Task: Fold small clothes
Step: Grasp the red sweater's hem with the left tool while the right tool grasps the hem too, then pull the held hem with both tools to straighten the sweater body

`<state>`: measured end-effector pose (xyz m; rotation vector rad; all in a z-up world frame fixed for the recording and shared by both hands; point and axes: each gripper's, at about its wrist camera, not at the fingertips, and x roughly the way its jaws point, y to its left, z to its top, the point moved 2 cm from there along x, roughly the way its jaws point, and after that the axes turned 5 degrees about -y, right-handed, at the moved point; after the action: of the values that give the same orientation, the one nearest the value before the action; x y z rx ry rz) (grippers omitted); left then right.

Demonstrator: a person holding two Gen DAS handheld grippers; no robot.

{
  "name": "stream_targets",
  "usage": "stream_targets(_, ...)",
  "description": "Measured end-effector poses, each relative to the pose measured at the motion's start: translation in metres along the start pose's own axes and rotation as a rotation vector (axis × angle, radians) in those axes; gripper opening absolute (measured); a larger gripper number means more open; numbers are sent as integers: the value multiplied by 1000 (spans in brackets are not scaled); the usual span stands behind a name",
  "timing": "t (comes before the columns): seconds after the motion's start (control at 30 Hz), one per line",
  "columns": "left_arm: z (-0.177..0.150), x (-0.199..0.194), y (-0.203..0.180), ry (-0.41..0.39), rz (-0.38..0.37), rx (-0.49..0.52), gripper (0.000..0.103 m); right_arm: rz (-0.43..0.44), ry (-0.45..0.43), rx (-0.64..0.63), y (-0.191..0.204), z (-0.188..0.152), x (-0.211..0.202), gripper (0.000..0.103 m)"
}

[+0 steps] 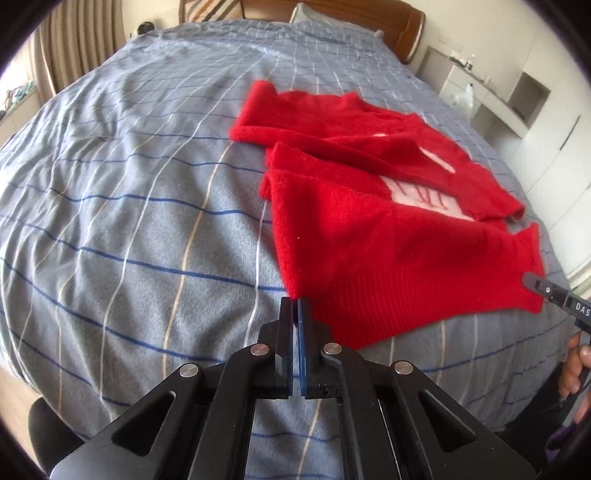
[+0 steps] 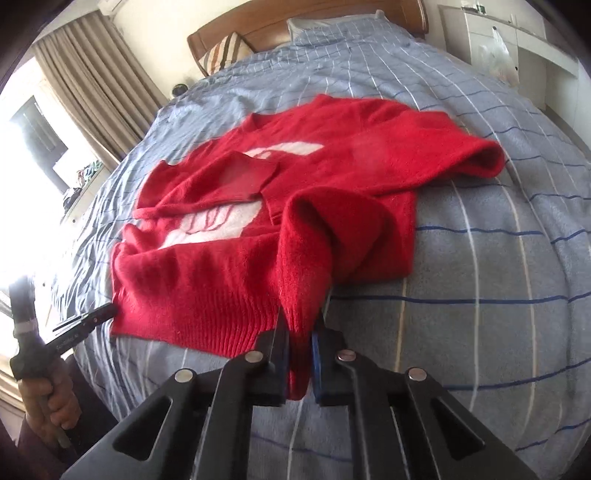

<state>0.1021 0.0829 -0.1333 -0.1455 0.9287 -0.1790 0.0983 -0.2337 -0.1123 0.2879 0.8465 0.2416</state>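
Two handheld black two-finger grippers work on one red knitted sweater with a pale chest motif (image 1: 373, 229), which lies spread on a bed under a grey-blue cover with blue and white grid lines (image 1: 129, 206). Left wrist view: the left gripper (image 1: 295, 314) sits at 6 o'clock, its jaws pressed together with only a thin slit between them, their tips at the near left corner of the ribbed hem; whether any fabric is pinched there cannot be told. The sweater runs from centre toward 2 o'clock, one sleeve folded across the chest. The right gripper (image 1: 554, 295) enters at 4 o'clock, at the hem's opposite corner. Right wrist view: the right gripper (image 2: 300, 332) has its jaws clenched on a bunched fold of the sweater (image 2: 258, 206) hem, lifted off the cover (image 2: 498, 277). The left gripper (image 2: 99, 315) shows at 8 o'clock beside the far hem corner. A wooden headboard (image 2: 295, 22) stands at 12 o'clock.
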Motion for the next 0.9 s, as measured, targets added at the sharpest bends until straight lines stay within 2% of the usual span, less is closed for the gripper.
stream_targets(0.1,-10,-28,5,20,-71,22,0,95,37,44,2,-19,-41,9)
stream_targets(0.17,-19,-40,6,32,-78,55,0,135,69,82,2,-34,-53,9)
stream_targets(0.23,-28,-36,7,55,-63,76,0,124,113,101,-1,-53,-48,9)
stream_targets(0.37,-46,-7,15,124,7,80,0,64,179,175,-20,-85,-9,9)
stream_targets(0.43,-52,-7,20,134,13,68,0,21,180,171,-25,-94,-2,9)
stream_targets(0.5,-54,-12,21,126,4,67,0,35,161,197,-27,-98,-7,11)
stream_targets(0.53,-55,-13,21,122,3,68,0,48,150,209,-29,-98,-10,19)
stream_targets(0.57,-54,-12,22,122,2,69,0,65,138,214,-30,-97,-12,34)
stream_targets(0.63,-55,-5,21,130,-9,58,0,106,120,232,-32,-95,-10,49)
stream_targets(0.7,-56,1,20,134,-14,49,0,139,117,239,-32,-95,-2,53)
stream_targets(0.73,-57,2,19,131,-5,55,0,142,121,227,-31,-96,1,51)
stream_targets(0.8,-58,0,17,128,20,74,0,100,137,191,-29,-94,1,5)
stream_targets(0.9,-62,-17,19,141,32,99,0,91,150,190,-27,-92,-25,3)
